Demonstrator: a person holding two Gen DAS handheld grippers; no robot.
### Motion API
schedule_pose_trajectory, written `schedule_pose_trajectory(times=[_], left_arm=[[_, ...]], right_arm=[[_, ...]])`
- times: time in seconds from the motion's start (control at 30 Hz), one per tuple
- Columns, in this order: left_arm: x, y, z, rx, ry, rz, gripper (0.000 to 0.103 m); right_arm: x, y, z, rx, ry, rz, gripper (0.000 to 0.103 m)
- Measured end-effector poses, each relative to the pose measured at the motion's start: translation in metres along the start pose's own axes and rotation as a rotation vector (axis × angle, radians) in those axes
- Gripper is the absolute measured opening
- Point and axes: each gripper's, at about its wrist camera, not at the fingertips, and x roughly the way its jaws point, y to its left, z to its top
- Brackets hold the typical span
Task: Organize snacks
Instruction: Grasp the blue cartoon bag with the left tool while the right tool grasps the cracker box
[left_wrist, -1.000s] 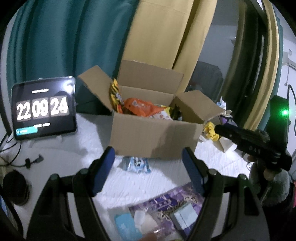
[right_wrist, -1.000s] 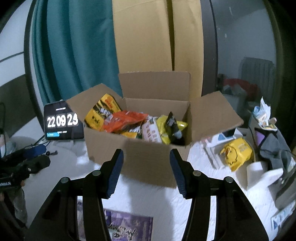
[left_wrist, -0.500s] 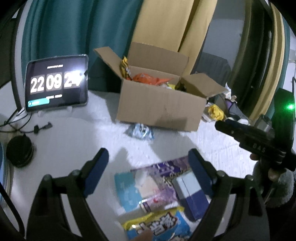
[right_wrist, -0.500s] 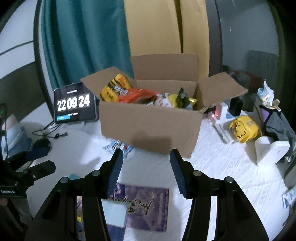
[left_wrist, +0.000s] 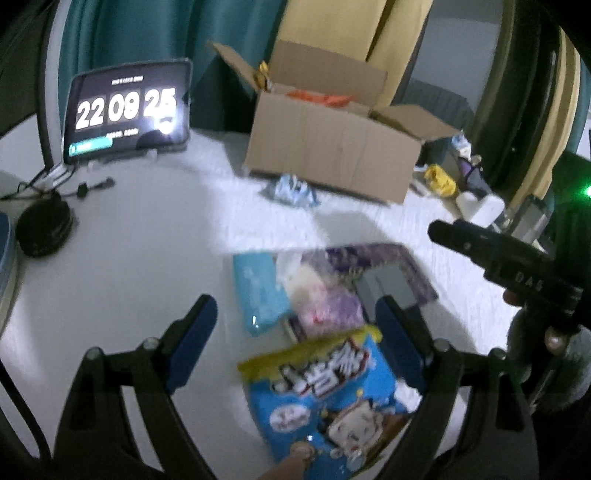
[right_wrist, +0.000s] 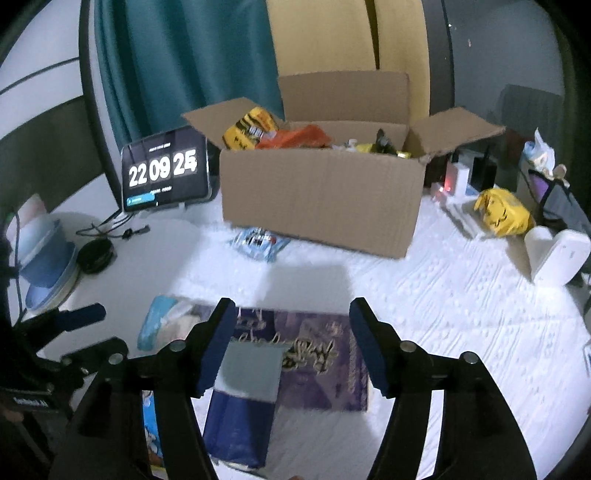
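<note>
An open cardboard box (left_wrist: 332, 147) (right_wrist: 321, 199), with several snack bags inside, stands at the back of the white table. In front of it lie a small blue packet (left_wrist: 291, 188) (right_wrist: 258, 240), a flat purple box (left_wrist: 391, 258) (right_wrist: 317, 354), a light blue packet (left_wrist: 258, 291), a clear bag (left_wrist: 321, 295) and a blue snack bag with a yellow top (left_wrist: 325, 391). My left gripper (left_wrist: 295, 332) hangs open over that blue bag, not touching it. My right gripper (right_wrist: 293, 343) is opening its jaws above the purple box and a grey-topped dark blue box (right_wrist: 251, 398); nothing is gripped.
A tablet (left_wrist: 129, 114) (right_wrist: 166, 173) showing a clock stands left of the box, with cables and a black round puck (left_wrist: 44, 229) nearby. Stacked blue bowls (right_wrist: 48, 258) sit at the far left. A yellow bag (right_wrist: 502, 214) and a white device (right_wrist: 557, 258) lie at the right.
Both grippers have drawn back from the cardboard box and sunk toward the snacks lying in front. Both pairs of jaws stand wider than before. The blue snack bag has come into the left view.
</note>
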Motion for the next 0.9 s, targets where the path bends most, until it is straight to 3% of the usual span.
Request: schedule_pose_trajectory(times=[0.37,0.5,0.57,0.9], left_arm=[[0.002,-0.009,-0.032,0.035,0.069,-0.016,0.089],[0.009,-0.021,-0.039,0.079,0.097,-0.036,0.098],[0.02,-0.024,-0.044,0.085,0.128,-0.001,0.099],[0.024,-0.016,-0.049,0.066,0.13,-0.009,0.102]], right_arm=[[0.012,0.018,-0.041,-0.002,0.094,0.056,0.072],[0.015,0.02,-0.052,0.007,0.12,0.066,0.073],[0.017,0.022,-0.056,0.005,0.134,0.071,0.073],[0.029,0.03,-0.07,-0.031,0.188,0.087,0.073]])
